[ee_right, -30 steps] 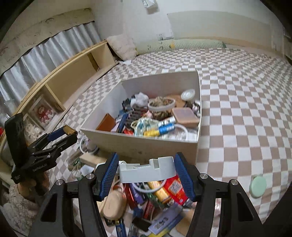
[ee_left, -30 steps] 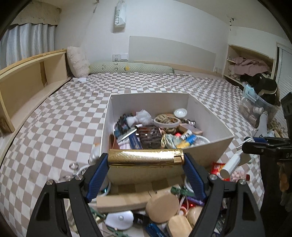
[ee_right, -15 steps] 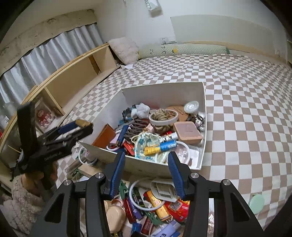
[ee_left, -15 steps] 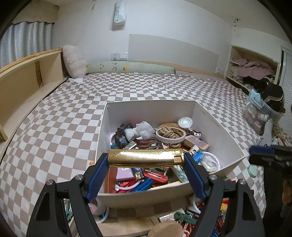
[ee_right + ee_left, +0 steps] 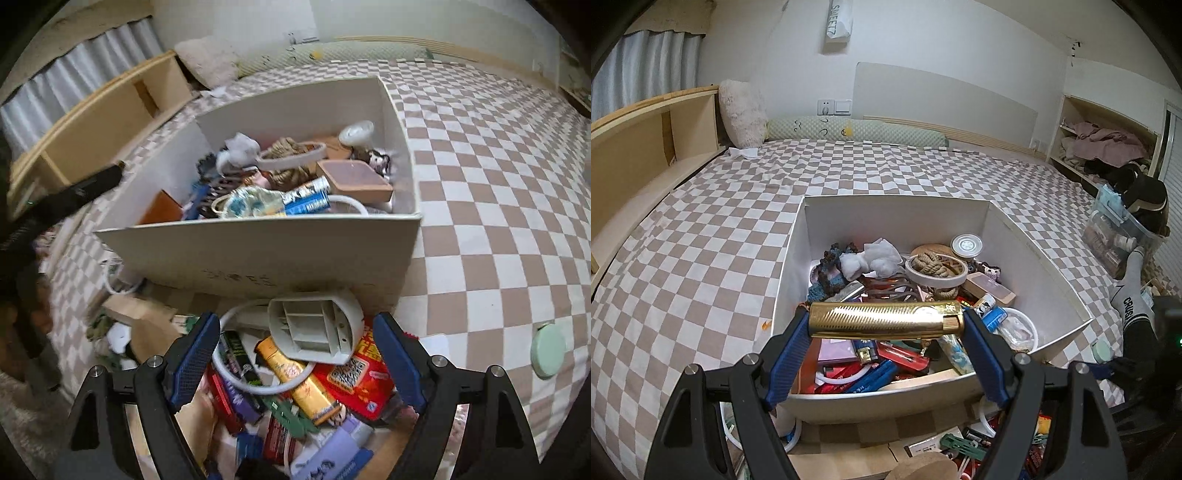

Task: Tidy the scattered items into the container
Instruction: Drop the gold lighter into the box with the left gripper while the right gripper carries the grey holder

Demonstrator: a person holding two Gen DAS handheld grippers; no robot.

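Observation:
My left gripper (image 5: 886, 322) is shut on a ribbed gold case (image 5: 868, 318), held crosswise above the near part of the white box (image 5: 897, 216). The box is full of small items. My right gripper (image 5: 295, 326) hangs low over the pile in front of the box (image 5: 258, 254), and its jaws are opening. A grey plastic holder (image 5: 314, 332) lies on the pile between them, and the pads do not touch it. Under it are a white ring (image 5: 231, 373), a yellow tube (image 5: 301, 386) and a red packet (image 5: 356, 373).
The box stands on a brown-and-white checked bedspread (image 5: 701, 258). A round green lid (image 5: 547, 349) lies to the right of the pile. A wooden shelf (image 5: 635, 147) runs along the left, and a clear bin (image 5: 1115, 236) with clothes stands at the far right.
My left gripper carried the gold case forward over the box. My right gripper let go of the grey holder onto the pile, then sank and spread its jaws wide around it.

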